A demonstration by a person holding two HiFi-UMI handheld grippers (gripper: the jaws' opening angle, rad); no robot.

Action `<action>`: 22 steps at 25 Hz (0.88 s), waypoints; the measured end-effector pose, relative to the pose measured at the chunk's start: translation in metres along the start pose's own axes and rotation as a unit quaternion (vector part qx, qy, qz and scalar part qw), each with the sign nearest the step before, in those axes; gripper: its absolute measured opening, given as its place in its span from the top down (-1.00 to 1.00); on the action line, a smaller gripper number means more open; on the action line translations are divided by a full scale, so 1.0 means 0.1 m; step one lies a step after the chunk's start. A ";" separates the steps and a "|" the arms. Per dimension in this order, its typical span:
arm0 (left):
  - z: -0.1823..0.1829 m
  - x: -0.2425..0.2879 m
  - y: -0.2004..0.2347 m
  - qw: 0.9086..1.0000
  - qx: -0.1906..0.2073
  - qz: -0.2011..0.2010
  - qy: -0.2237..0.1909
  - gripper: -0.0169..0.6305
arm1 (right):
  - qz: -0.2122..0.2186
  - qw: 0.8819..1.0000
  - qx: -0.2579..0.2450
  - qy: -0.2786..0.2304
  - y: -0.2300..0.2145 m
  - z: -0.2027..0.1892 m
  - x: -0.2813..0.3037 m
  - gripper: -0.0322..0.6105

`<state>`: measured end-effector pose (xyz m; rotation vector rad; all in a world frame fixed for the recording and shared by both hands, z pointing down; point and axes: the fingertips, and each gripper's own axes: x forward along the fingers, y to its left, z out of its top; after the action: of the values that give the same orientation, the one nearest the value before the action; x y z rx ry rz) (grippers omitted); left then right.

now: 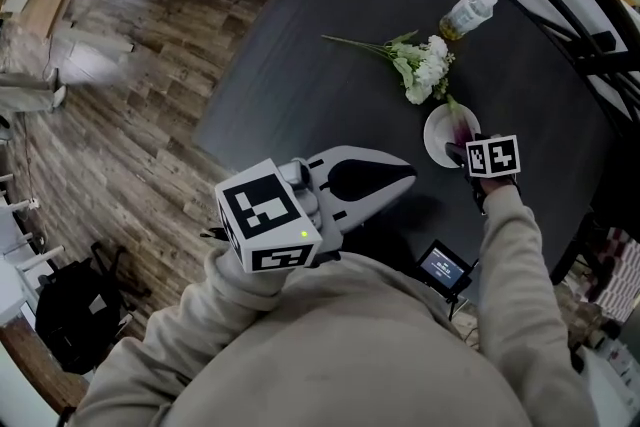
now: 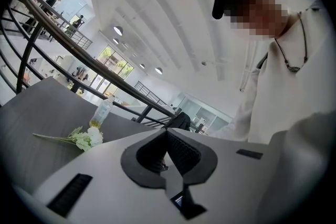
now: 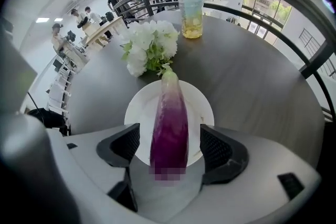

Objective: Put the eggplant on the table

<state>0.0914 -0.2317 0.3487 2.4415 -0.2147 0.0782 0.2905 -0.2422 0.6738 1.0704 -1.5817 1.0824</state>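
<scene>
Above round white plate [image 3: 202,107] on dark surface [image 3: 252,76], straddling untouched long purple eggplant [image 3: 169,128] with right hand-held gripper [image 3: 169,147] spread wide, ready to clamp; left hand-held gripper [image 2: 167,152] closed, empty, parked aside.

We see bright, even white light from ceiling lights [image 2: 118,30] and tall windows [image 3: 262,5]. The dark table [image 1: 300,65] carries a soft sheen and only faint shadows. Both gripper views bend hard towards the rim, with black corners and curved lines. In the head view the wood floor [image 1: 110,115] smears at the upper left — motion blur.
</scene>
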 end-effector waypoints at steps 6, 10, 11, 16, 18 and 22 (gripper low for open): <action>0.10 0.04 -0.07 0.999 0.021 -0.022 0.010 0.93 | -0.009 0.999 0.021 -0.030 0.01 0.04 -0.28 -0.16; 0.17 0.09 -0.16 0.998 0.043 -0.042 0.022 0.93 | -0.022 0.997 0.033 -0.063 0.10 0.03 -0.66 -0.16; 0.17 0.12 -0.17 0.997 0.047 -0.048 0.026 0.93 | -0.021 0.996 0.038 -0.078 0.13 0.04 -0.76 -0.16; 0.19 0.30 -0.29 0.995 0.060 -0.070 0.040 0.93 | 0.034 0.981 0.050 -0.183 0.43 0.10 -1.43 -0.12; 0.20 0.39 -0.37 0.993 0.070 -0.083 0.046 0.93 | 0.060 0.971 0.048 -0.228 0.57 0.10 -1.72 -0.02; 0.22 0.55 -0.60 0.987 0.092 -0.118 0.061 0.93 | 0.063 0.947 0.038 -0.313 0.70 0.03 -2.35 0.44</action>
<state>0.1561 -0.2077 0.3008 2.6153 0.1419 0.1482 0.2718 -0.1913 0.4350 1.4788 -2.1422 0.9379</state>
